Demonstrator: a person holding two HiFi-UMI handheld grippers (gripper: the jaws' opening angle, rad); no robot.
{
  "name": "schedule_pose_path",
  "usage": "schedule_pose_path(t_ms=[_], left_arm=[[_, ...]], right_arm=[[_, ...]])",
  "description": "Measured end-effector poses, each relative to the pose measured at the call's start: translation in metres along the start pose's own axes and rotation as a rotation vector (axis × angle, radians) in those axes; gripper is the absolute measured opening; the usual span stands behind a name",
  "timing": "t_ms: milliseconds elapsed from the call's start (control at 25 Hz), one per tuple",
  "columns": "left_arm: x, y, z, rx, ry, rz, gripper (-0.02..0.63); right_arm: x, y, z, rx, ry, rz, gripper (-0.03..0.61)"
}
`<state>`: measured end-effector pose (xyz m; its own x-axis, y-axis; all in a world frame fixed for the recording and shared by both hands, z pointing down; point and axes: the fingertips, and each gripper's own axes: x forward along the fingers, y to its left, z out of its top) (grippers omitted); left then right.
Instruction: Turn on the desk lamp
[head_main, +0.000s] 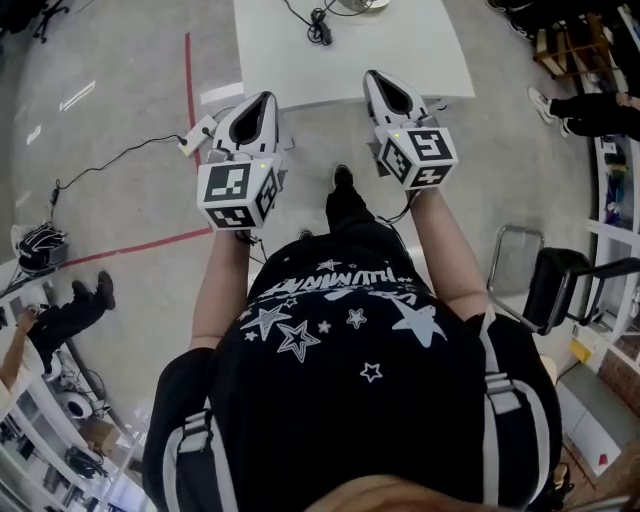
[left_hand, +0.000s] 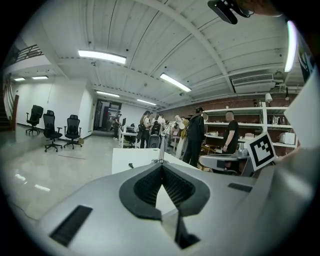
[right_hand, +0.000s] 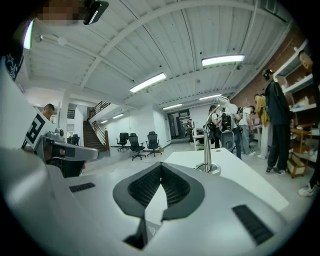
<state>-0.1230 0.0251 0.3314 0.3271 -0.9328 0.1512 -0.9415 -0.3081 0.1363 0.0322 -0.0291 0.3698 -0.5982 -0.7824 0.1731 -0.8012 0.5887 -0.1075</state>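
The desk lamp (right_hand: 207, 145) stands on a white table (right_hand: 250, 185), with a thin upright stem and a round base. In the head view only its base (head_main: 362, 4) shows at the top edge, beside a black cable (head_main: 320, 25). In the left gripper view the lamp's stem (left_hand: 161, 150) rises just past the jaw tips. Both grippers are held side by side in front of the table's (head_main: 400, 60) near edge, well short of the lamp. My left gripper (head_main: 262, 100) is shut with nothing in it. My right gripper (head_main: 376, 80) is also shut and empty.
A power strip (head_main: 197, 135) with its cord lies on the floor at the left, near a red tape line (head_main: 188, 80). A black chair (head_main: 560, 285) stands at the right. Several people (left_hand: 195, 135) stand by desks and shelves beyond the table.
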Motion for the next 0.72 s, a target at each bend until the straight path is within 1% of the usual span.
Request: schedule_pose_path(t_ms=[400, 720], left_arm=[[0.077, 0.01, 0.004, -0.042, 0.007, 0.054, 0.008], [0.129, 0.006, -0.001, -0.065, 0.055, 0.093, 0.009]], right_arm=[[0.061, -0.062, 0.014, 0.008, 0.014, 0.059, 0.003], [0.092, -0.096, 0.011, 0.039, 0.041, 0.116, 0.003]])
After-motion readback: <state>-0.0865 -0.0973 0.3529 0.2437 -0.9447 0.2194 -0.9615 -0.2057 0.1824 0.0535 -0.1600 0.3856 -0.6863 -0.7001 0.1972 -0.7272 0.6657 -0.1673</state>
